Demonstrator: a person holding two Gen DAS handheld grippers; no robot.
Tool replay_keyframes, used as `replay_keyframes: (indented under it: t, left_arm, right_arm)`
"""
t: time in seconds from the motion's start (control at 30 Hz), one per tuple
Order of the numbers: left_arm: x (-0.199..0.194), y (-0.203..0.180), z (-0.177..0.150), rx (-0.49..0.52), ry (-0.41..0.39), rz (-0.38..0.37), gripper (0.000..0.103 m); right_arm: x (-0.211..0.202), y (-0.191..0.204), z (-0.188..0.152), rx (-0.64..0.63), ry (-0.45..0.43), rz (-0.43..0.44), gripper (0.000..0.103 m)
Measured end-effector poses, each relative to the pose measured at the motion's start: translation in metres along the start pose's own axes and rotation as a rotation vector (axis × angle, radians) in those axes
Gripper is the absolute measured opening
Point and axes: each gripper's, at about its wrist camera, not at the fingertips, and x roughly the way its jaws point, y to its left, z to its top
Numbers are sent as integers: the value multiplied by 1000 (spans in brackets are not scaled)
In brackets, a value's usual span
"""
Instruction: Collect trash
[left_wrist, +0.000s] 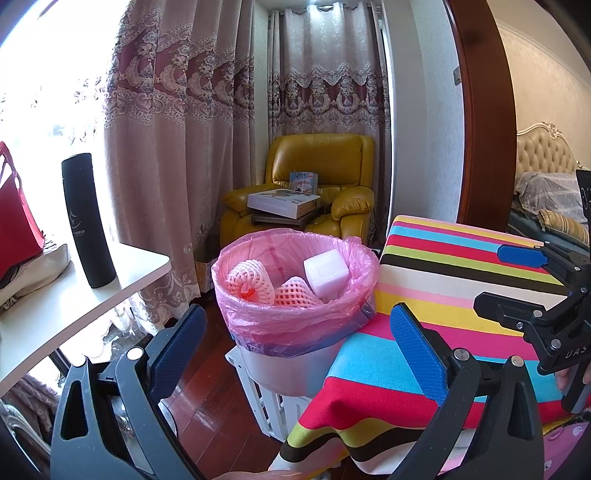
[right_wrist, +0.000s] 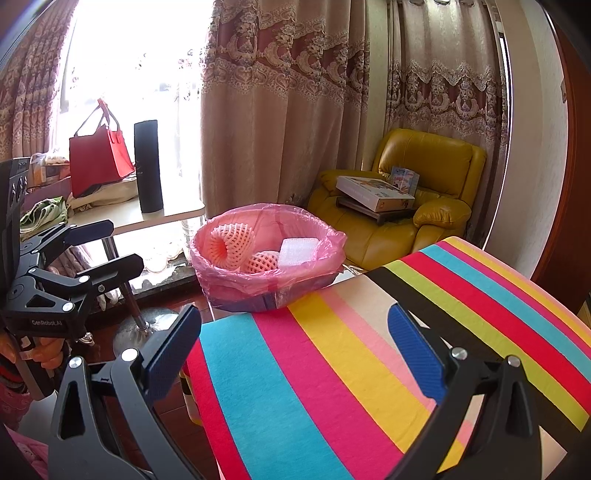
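A white bin with a pink liner (left_wrist: 295, 317) (right_wrist: 236, 284) stands beside the striped tabletop (left_wrist: 443, 280) (right_wrist: 351, 350). Inside it lie two pink foam fruit nets (left_wrist: 251, 282) (right_wrist: 232, 240) and a white foam block (left_wrist: 327, 273) (right_wrist: 299, 249). My left gripper (left_wrist: 299, 343) is open and empty, hovering in front of the bin. My right gripper (right_wrist: 295, 350) is open and empty over the striped cloth. In the left wrist view the right gripper (left_wrist: 502, 280) shows at the right edge, over the cloth. The left gripper (right_wrist: 110, 247) appears at the left of the right wrist view.
A white side table (left_wrist: 74, 295) (right_wrist: 166, 212) holds a black flask (left_wrist: 86, 221) (right_wrist: 148, 166) and a red bag (right_wrist: 98, 158). A yellow armchair (left_wrist: 314, 184) (right_wrist: 424, 199) with boxes sits behind the bin, before long curtains. A bed (left_wrist: 550, 192) lies far right.
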Motion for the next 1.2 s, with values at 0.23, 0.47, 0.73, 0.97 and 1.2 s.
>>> replay_keyframes:
  t: [0.23,0.47,0.73,0.97,1.2]
  left_arm:
    - [0,0,0,-2,1,1,95]
    - [0,0,0,-2,0,1,95]
    - [-1,0,0,-5,0,5,95]
    - [0,0,0,-8,1,5,95]
    - [-2,2,-4,-27,-11,13,95]
  right_arm:
    - [0,0,1,1,0,1,98]
    - [1,3,-4,-1,3,4,98]
    - [1,3,-3,0,4,4,98]
    - [1,5,-5,-1,5,4,98]
    - [1,4,-3,0,5,4,98]
